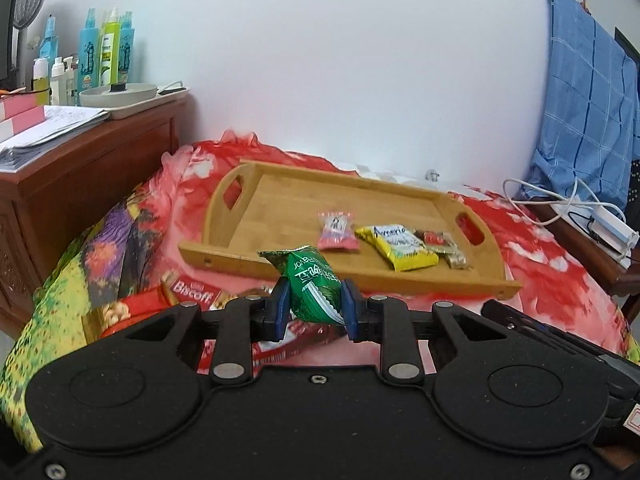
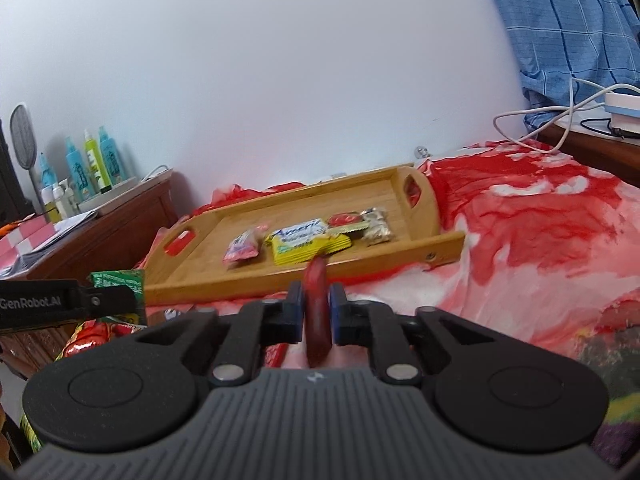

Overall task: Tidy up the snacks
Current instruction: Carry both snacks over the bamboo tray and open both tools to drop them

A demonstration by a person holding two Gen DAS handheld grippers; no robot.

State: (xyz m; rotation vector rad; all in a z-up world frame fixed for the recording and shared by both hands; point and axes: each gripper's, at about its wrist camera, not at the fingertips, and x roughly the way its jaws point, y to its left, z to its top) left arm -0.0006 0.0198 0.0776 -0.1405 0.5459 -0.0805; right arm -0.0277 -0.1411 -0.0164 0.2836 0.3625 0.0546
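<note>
A bamboo tray [image 1: 280, 208] [image 2: 224, 276] lies on the red floral bedspread. In it rest a pink packet [image 1: 337, 232] [image 2: 242, 247], a yellow packet [image 1: 400, 246] [image 2: 306, 242], a red candy [image 1: 434, 237] [image 2: 345, 220] and a small gold packet [image 1: 456, 258] [image 2: 376, 226]. My left gripper [image 1: 314, 304] is shut on a green snack packet [image 1: 312, 280], held above the bedspread in front of the tray. My right gripper [image 2: 317, 304] is shut on a red sausage-shaped snack [image 2: 316, 312] standing on edge. The green packet [image 2: 120, 280] shows at the right view's left edge.
A Biscoff pack [image 1: 196, 294] and other red snack packs [image 1: 132, 308] lie on the bedspread below the left gripper. A wooden cabinet [image 1: 80, 176] with bottles [image 1: 106, 52] and papers stands left. At right, a side table holds a power strip [image 1: 612, 228] and cables; a blue cloth [image 1: 584, 100] hangs above.
</note>
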